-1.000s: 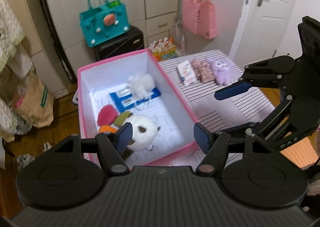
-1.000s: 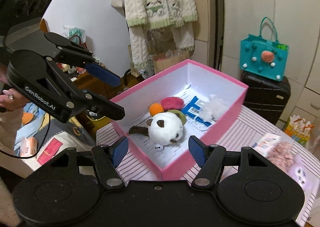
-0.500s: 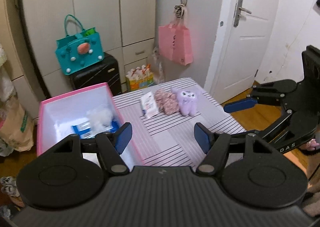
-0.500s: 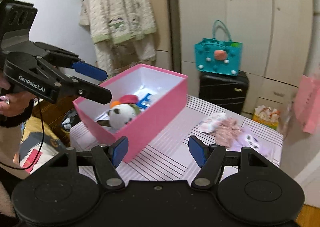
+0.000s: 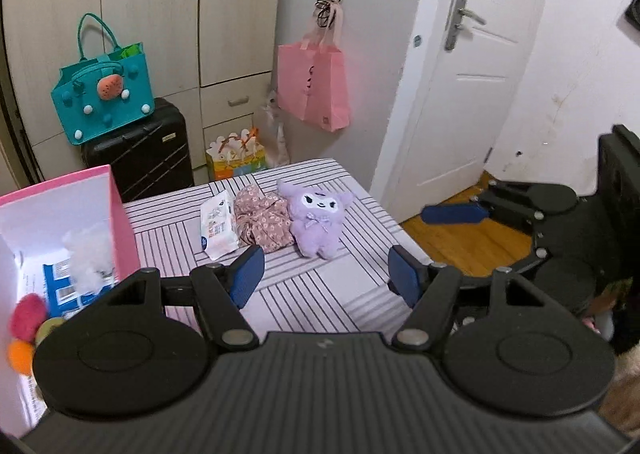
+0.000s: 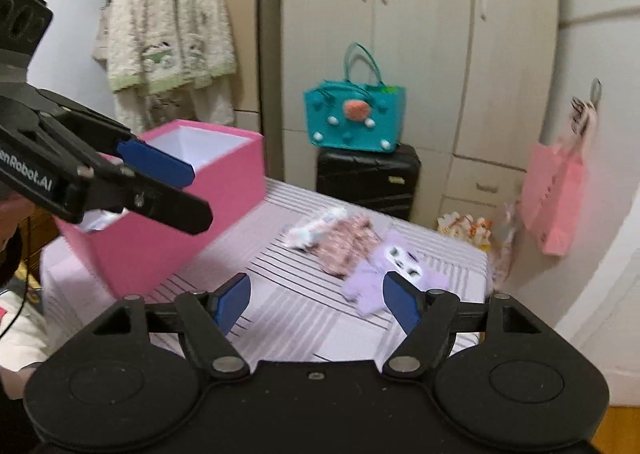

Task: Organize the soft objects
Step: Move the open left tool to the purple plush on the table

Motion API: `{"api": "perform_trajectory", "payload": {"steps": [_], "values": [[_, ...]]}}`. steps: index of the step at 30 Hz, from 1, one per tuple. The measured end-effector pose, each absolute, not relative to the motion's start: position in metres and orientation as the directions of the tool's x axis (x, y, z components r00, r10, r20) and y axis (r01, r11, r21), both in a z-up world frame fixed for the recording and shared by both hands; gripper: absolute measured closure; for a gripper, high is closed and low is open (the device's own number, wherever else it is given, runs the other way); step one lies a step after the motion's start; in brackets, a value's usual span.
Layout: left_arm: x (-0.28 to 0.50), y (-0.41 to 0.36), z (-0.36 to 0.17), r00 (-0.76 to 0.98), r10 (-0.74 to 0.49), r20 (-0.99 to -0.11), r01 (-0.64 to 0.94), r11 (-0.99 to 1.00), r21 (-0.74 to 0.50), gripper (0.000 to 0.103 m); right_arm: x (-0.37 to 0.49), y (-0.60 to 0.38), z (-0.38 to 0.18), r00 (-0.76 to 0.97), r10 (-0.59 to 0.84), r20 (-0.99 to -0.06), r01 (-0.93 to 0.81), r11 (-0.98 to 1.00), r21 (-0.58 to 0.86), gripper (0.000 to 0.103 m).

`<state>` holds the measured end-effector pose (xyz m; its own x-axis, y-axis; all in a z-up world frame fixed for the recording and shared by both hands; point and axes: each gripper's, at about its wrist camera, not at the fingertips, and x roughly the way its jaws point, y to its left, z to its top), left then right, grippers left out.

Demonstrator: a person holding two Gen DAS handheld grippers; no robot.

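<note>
Now both views have swung off the pink box (image 5: 120, 210), at nine o'clock, toward the purple plush (image 5: 316, 220) at twelve on the striped table (image 5: 304, 290). Left gripper (image 5: 324, 274) and right gripper (image 6: 316, 304) gape empty, likely fetching it next.

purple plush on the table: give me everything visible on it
The purple plush is a small fuzzy lilac character doll with floppy ears, a white face with dark eyes, and a lilac bow at the neck. It lies face-up on the striped tablecloth, near the table's far edge, untouched by either gripper. Its left side presses against the floral pink fabric bundle. It is blurred in the right wrist view.
</note>
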<state>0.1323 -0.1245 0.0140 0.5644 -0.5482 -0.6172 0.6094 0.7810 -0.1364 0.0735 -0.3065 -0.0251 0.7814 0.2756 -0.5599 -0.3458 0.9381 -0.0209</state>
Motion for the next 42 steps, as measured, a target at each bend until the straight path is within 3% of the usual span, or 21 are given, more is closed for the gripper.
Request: {"api": "perform_trajectory", "payload": {"steps": [6,20,25,32,42], "values": [[0.162,-0.151,-0.013,0.565,-0.501,-0.656,0.545,0.823,-0.159,0.037,0.099,-0.331,-0.058,0.778,0.263,-0.570,-0.291,0.956,0.044,0.025],[0.197,-0.184,-0.035,0.597,-0.545,-0.588,0.505,0.825,-0.253,0.039,0.149,-0.339,-0.097,0.756,0.274,-0.594,-0.295,0.953,0.064,0.025],[0.220,-0.201,-0.052,0.547,-0.539,-0.641,0.510,0.821,-0.256,0.047,0.175,-0.338,-0.111,0.731,0.282,-0.621,-0.280,0.954,0.105,0.024],[0.257,-0.211,-0.084,0.492,-0.524,-0.695,0.492,0.826,-0.275,0.051,0.199,-0.342,-0.130,0.723,0.276,-0.634,-0.242,0.960,0.142,0.014],[0.264,-0.219,-0.112,0.473,-0.491,-0.732,0.446,0.849,-0.282,0.052,0.193,-0.339,-0.139,0.738,0.284,-0.612,-0.288,0.953,0.095,0.017]]}}
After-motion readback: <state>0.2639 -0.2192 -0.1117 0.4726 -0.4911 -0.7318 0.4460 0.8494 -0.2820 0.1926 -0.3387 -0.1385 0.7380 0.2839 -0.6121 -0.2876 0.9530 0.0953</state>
